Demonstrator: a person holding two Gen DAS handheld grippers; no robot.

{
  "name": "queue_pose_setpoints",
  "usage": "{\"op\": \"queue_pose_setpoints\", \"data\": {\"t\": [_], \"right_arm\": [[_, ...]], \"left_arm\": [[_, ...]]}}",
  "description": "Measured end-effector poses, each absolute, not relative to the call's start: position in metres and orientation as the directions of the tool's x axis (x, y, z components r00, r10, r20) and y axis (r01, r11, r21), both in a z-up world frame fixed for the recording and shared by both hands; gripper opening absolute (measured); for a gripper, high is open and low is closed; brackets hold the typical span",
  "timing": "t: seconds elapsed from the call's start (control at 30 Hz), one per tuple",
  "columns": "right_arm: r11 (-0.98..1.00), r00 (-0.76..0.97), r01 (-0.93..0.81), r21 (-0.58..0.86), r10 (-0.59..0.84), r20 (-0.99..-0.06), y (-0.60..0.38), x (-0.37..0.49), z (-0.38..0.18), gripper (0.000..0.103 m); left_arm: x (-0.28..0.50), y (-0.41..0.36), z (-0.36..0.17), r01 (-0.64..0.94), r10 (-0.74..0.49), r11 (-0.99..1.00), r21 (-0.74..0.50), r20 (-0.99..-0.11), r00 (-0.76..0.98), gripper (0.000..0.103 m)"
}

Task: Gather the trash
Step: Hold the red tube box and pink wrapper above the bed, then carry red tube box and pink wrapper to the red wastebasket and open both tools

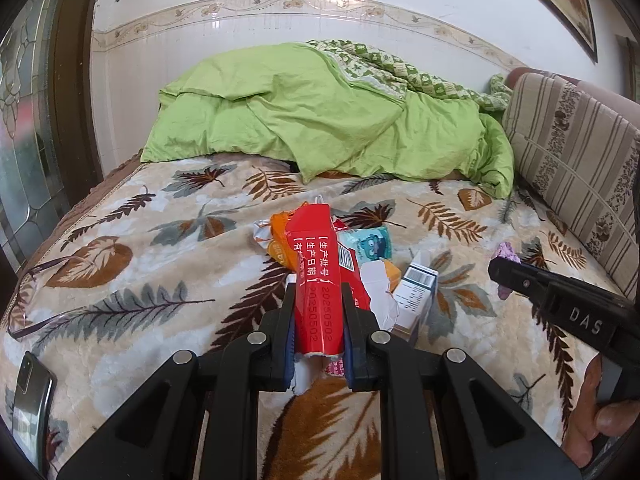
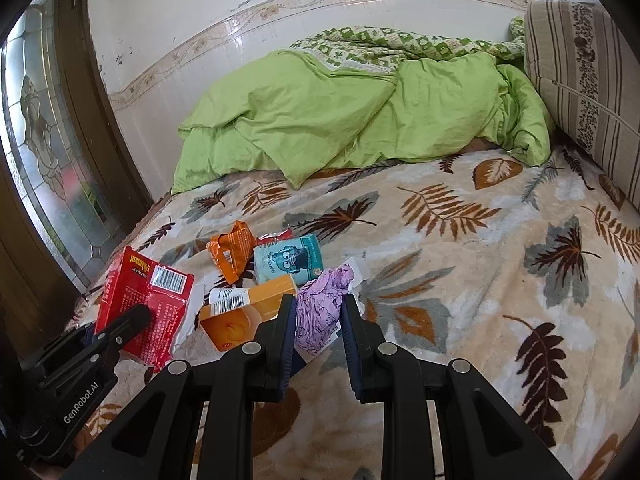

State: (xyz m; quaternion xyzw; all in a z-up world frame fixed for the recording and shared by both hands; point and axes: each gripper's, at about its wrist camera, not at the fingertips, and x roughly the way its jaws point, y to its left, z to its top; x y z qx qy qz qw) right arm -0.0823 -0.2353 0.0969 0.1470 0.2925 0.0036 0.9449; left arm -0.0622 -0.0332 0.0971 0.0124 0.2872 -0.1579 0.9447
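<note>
My left gripper [image 1: 318,292] is shut on a flattened red carton [image 1: 316,272] with white print, held just above the leaf-patterned blanket [image 1: 152,280]. From the right wrist view that red carton [image 2: 144,304] hangs at the left in the left gripper [image 2: 132,320]. My right gripper [image 2: 318,308] is shut on a crumpled purple wrapper [image 2: 320,312]; the same purple wrapper [image 1: 506,254] peeks past the right gripper [image 1: 500,272] in the left view. On the blanket lie an orange wrapper [image 2: 232,254], a teal packet [image 2: 288,260] and an orange box [image 2: 248,312].
A crumpled green duvet [image 1: 320,120] fills the far side of the bed. A striped cushion [image 1: 576,160] stands at the right. A phone [image 1: 32,396] and eyeglasses [image 1: 36,300] lie near the bed's left front corner. A small white-blue box [image 1: 416,292] sits beside the trash pile.
</note>
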Motion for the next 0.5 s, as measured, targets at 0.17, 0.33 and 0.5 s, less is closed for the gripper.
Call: {"op": "queue_pose_setpoints", "data": {"t": [0.17,0.33,0.5], "right_arm": [[0.939,0.830,0.109,0.327,0.096,-0.550,-0.248,-0.104,0.103,0.024],[0.910,0.826,0.130,0.394,0.120,-0.550,-0.263,-0.144,0.106,0.024],[0.883,0.836,0.160,0.441,0.116,-0.537,-0.290,-0.202,0.114,0.024]], "left_arm": [[-0.075,-0.044,0.103,0.347,-0.336,0.934,-0.087,-0.543,0.769,0.017],[-0.098,-0.063,0.107,0.412,-0.381,0.909,-0.068,-0.539,0.752,0.017],[-0.126,-0.088,0.110,0.496,-0.448,0.866,-0.064,-0.538,0.714,0.017]]}}
